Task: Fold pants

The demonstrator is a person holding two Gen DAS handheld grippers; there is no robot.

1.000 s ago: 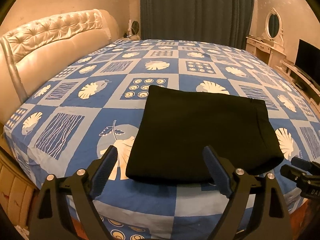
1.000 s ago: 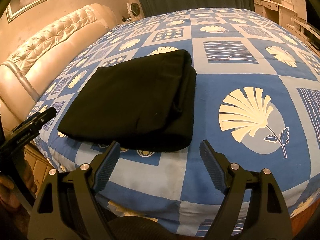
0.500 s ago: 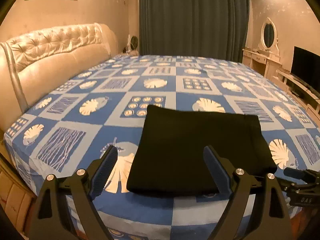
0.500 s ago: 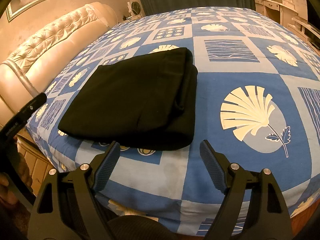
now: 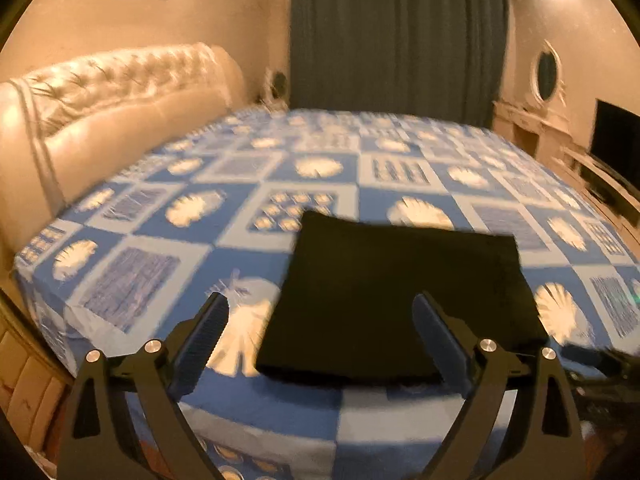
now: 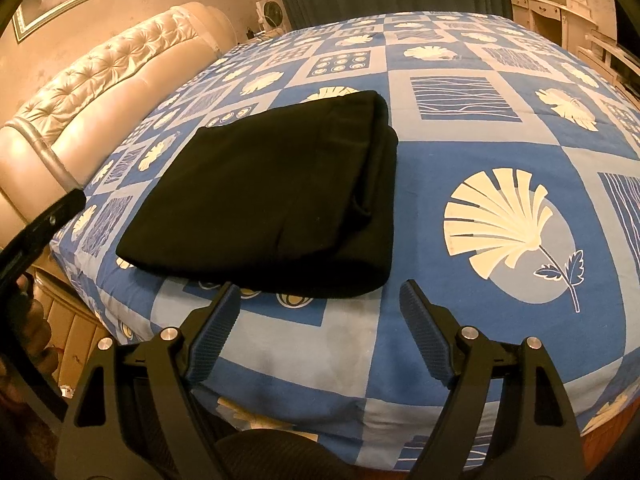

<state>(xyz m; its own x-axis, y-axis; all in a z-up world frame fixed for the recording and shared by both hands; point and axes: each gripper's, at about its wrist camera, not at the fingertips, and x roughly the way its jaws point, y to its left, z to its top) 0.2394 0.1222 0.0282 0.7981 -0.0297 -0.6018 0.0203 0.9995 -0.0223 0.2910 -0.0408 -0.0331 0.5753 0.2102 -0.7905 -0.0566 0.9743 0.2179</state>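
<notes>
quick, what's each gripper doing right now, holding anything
left gripper: jaws opening, holding nothing, folded black pants beyond it.
right gripper: open, empty.

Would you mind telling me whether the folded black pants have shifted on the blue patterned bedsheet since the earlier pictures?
No. In the right wrist view the folded black pants cover the same squares of the blue patterned bedsheet, beside the same white shell print.

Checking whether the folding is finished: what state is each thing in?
black pants: folded into a flat rectangle, lying on the bed, not held
left tongs: opening, nothing between them
right tongs: open, empty
dark curtains: drawn closed
</notes>
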